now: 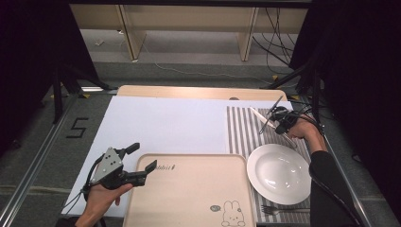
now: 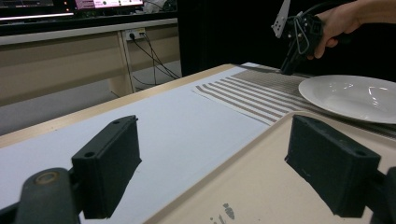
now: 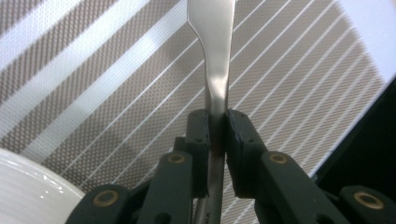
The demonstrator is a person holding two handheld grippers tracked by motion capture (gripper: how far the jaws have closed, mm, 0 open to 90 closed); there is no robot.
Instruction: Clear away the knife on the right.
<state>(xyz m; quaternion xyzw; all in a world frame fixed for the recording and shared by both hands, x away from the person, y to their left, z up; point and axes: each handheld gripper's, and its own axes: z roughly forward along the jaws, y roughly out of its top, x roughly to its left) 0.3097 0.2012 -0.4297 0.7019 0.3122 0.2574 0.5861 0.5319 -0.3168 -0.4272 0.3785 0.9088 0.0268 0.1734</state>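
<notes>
Steel knife is clamped in my right gripper over the striped mat's far edge; next, lay it beside the plate. Left gripper idles wide.

The knife is a plain metal table knife with a matte silver finish, a narrow neck and a flat part that widens away from my right gripper. It is clamped between my two black pads at the narrow neck, edge-on to them, with the wide end running straight out ahead of my jaws and the rest passing back under the gripper body. In the high view the knife projects from my gripper toward the far left, over the striped placemat.
</notes>
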